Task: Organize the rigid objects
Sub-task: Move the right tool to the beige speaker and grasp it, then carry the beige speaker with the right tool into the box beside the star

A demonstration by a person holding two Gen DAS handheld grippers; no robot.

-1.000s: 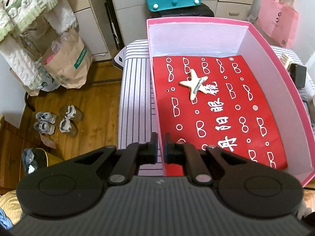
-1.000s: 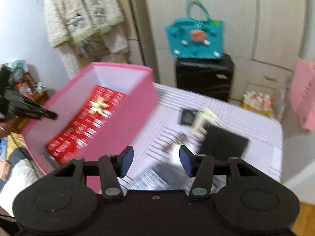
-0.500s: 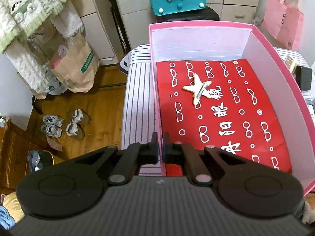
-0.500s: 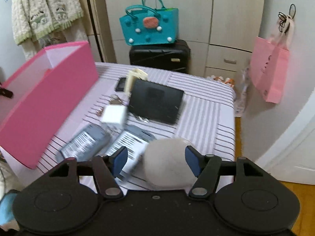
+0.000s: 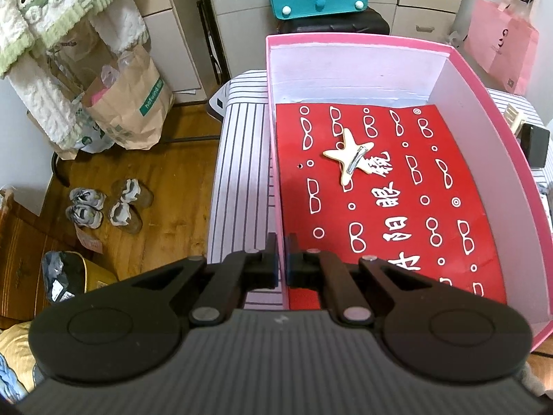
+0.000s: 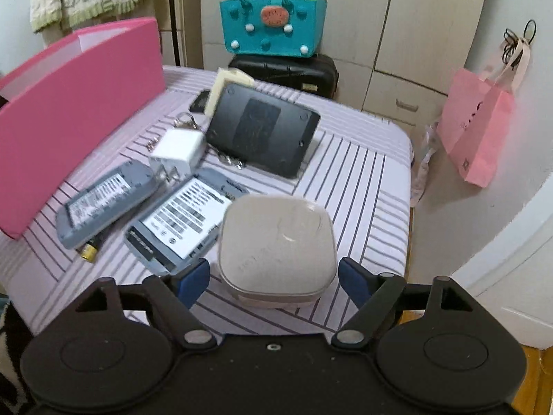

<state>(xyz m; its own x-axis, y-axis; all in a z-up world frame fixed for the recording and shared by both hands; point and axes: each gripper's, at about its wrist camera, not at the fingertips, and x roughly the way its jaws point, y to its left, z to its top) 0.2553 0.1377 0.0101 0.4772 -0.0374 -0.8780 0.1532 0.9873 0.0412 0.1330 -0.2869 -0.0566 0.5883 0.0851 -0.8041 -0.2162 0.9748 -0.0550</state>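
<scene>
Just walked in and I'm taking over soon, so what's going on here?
A person with a claw in each hand is sorting hard items on a striped table into a pink box. The left claw is shut on the box's near wall. The right claw, its jaws just opening wide, straddles a beige rounded case without pressing on it. So far only a star-shaped hair clip lies in the box.

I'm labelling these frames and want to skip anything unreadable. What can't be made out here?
- Grey devices' label print: right wrist view, blurred.
- Small metal bits beside the white charger: right wrist view, too small.
- Pink box's near corner: left wrist view, hidden behind the left gripper.
- Box contents: right wrist view, blocked by its own wall.
</scene>
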